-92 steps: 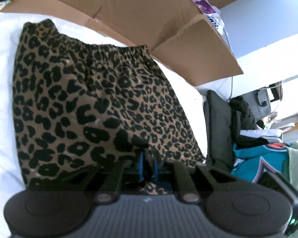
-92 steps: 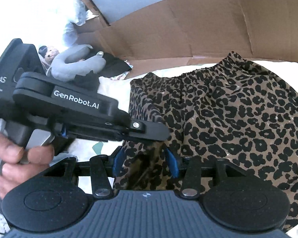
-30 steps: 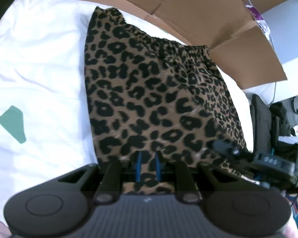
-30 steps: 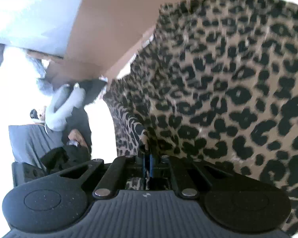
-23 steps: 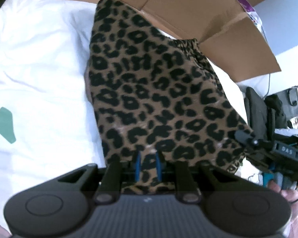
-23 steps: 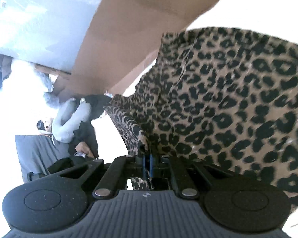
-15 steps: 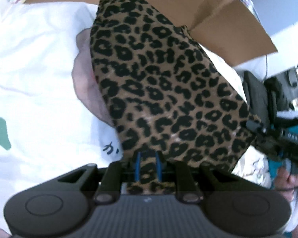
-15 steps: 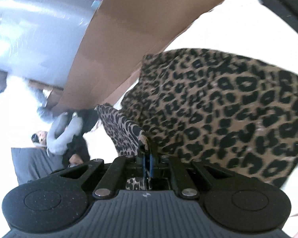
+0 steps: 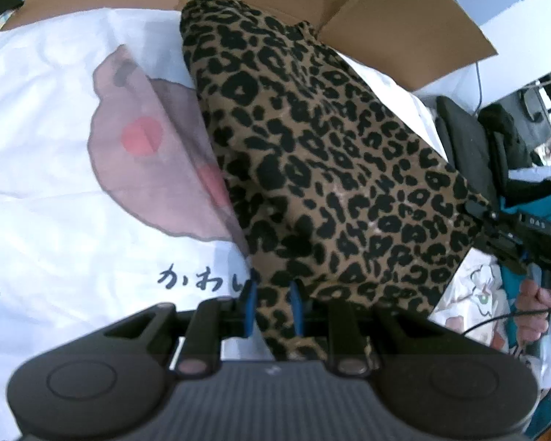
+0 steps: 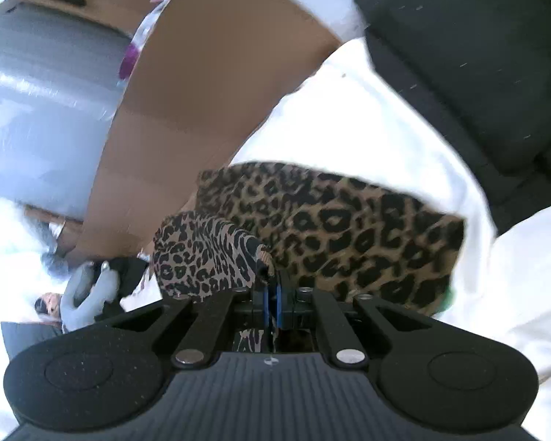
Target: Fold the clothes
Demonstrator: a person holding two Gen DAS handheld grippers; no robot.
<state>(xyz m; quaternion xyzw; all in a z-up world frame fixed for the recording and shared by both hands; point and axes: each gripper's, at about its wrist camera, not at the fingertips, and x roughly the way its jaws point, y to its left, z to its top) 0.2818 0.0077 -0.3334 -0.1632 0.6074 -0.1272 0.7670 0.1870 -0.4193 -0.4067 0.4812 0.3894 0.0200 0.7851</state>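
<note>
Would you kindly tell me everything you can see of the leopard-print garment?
The leopard-print garment is thin, soft fabric, tan with black spots. It is lifted partway off the white printed sheet and doubled over, draping in a slanted panel with cardboard behind it. The left tongs have a bottom corner between their blue pads. The right tongs are pinched shut on another edge, which bunches into a fold beside them. In the right wrist view its far layer lies flat on the sheet.

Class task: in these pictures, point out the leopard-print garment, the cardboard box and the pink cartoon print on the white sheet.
leopard-print garment (image 9: 334, 169), left wrist view, middle of the lifted cloth.
cardboard box (image 10: 202, 84), right wrist view, its brown side flap.
pink cartoon print (image 9: 143, 139), left wrist view, its red cheek spot.
</note>
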